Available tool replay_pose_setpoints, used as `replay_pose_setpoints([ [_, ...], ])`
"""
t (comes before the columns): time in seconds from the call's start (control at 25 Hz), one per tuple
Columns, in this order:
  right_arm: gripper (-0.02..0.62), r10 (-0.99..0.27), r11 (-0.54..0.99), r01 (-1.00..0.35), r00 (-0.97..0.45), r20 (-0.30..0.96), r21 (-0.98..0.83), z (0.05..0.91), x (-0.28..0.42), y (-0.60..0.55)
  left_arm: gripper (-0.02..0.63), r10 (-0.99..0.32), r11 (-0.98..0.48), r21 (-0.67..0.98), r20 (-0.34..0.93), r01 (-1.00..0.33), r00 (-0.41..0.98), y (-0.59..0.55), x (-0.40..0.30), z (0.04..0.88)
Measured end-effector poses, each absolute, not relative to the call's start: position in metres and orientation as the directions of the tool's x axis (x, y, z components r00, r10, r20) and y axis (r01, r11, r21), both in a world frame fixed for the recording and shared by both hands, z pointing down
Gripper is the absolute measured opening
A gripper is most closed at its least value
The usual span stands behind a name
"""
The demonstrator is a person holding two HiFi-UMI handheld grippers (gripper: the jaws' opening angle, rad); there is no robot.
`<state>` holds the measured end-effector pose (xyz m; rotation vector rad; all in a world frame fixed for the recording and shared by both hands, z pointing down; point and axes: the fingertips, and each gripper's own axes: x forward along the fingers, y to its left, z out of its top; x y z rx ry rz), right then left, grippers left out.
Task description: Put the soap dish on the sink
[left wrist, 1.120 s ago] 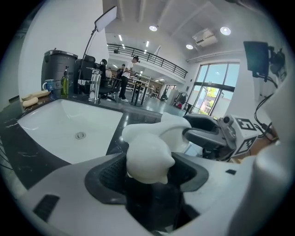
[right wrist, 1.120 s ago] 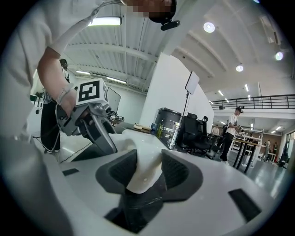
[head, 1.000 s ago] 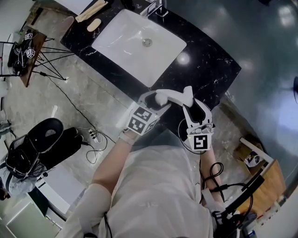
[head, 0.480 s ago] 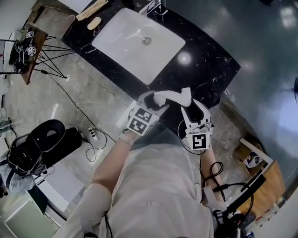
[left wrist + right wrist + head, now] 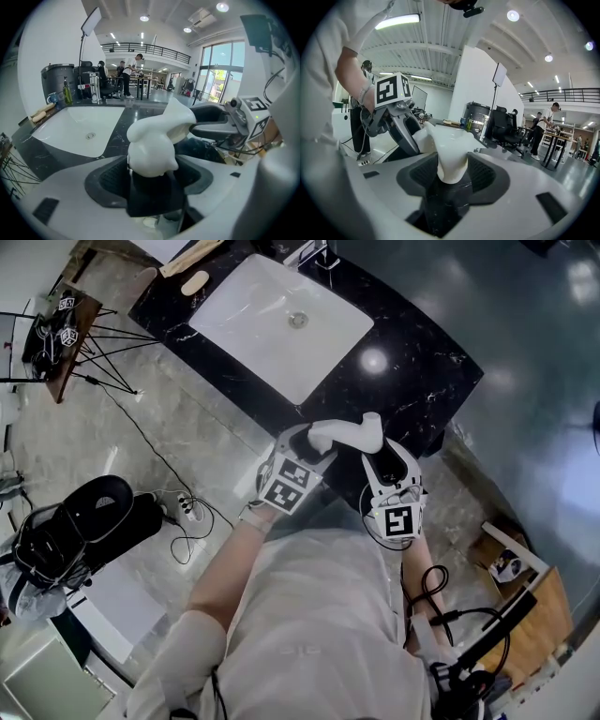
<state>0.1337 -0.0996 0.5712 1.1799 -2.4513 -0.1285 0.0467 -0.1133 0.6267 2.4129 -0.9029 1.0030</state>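
Head view, left to right: white sink set into a black surface up top. Lower down, left tongs pinching one end of the white soap dish. Soap dish held up between both tongs, close to the front edge of the surface, not on the sink. Right tongs around the other end. Left gripper view: tongs pressed tight on the round end of the soap dish. Right gripper view: tongs opening, soap dish between the pads, both pads touching it
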Motion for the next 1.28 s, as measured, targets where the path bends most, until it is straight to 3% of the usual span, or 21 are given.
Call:
replay_pose_setpoints([
  [0.92, 0.215, -0.743, 0.653, -0.727, -0.562, 0.364, 0.212, 0.583, 0.133, -0.071, 0.296, -0.418, -0.680, 0.089, 0.769, -0.728, 0.484, -0.082, 0.019, 0.642],
  [1.28, 0.215, -0.789, 0.609, -0.765, -0.554, 0.267, 0.210, 0.532, 0.145, -0.083, 0.295, -0.480, -0.660, 0.080, 0.719, -0.747, 0.502, -0.085, 0.013, 0.603],
])
